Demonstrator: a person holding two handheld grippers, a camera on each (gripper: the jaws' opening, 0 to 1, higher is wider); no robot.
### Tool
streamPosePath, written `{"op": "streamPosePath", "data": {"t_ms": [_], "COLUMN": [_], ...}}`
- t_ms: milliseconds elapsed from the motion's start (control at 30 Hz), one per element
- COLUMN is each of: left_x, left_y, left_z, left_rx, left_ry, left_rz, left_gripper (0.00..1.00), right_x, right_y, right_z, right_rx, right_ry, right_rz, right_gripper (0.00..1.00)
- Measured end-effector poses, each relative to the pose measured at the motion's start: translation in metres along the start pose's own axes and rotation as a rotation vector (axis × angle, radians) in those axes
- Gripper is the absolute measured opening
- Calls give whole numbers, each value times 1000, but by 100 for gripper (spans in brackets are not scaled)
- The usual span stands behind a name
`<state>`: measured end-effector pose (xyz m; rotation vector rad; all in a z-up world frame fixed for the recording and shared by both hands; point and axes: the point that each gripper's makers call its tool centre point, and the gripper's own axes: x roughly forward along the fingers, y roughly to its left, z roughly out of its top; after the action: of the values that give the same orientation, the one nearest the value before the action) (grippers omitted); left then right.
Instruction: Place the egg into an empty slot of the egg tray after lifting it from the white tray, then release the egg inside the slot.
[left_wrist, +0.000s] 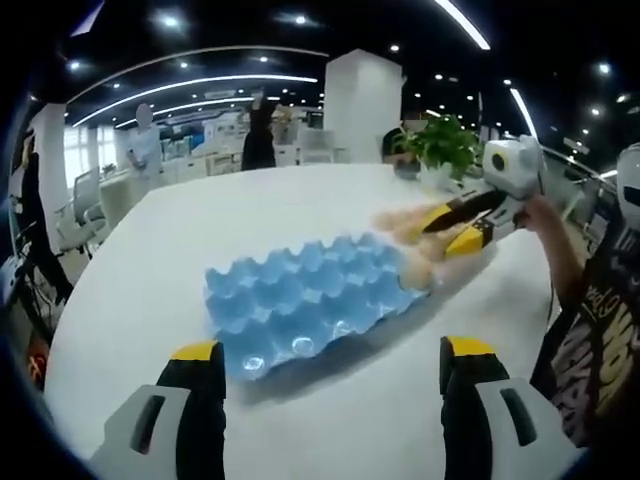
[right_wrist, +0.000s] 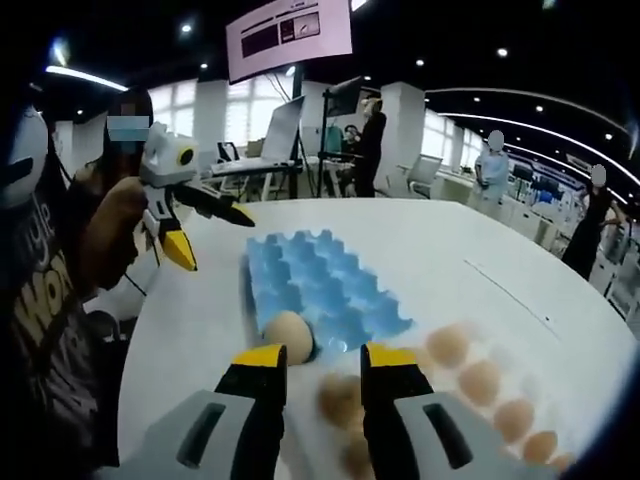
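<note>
Right gripper (right_wrist: 315, 365) hangs narrow and empty just short of the blue egg tray (right_wrist: 320, 285); left gripper (left_wrist: 330, 365) hangs wide, empty. One egg (right_wrist: 288, 335) already sits in the tray's near corner, so dip to the eggs (right_wrist: 470, 380) beside the tray, pinch one gently, lift straight.

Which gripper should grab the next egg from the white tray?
Right. The right gripper is open, directly over the eggs beside the blue egg tray, with one egg at that tray's near edge. The left gripper hangs open at the tray's far side, away from the eggs.
</note>
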<state>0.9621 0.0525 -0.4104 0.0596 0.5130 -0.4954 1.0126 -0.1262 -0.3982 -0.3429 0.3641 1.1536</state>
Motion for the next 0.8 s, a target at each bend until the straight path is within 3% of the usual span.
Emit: {"op": "streamPosePath", "data": {"t_ms": [233, 800], "left_x": [3, 3], "left_y": [-3, -6], "left_z": [3, 12], "left_rx": [9, 15], "left_ry": [-2, -24], "left_rz": [-14, -25], "left_gripper": [90, 90], "right_x": [-9, -8], "right_y": [-6, -3], "right_z": [-9, -21], "right_rx": [3, -23], "right_ry": [27, 77], "right_rz": [-23, 2], "right_gripper": [31, 32]}}
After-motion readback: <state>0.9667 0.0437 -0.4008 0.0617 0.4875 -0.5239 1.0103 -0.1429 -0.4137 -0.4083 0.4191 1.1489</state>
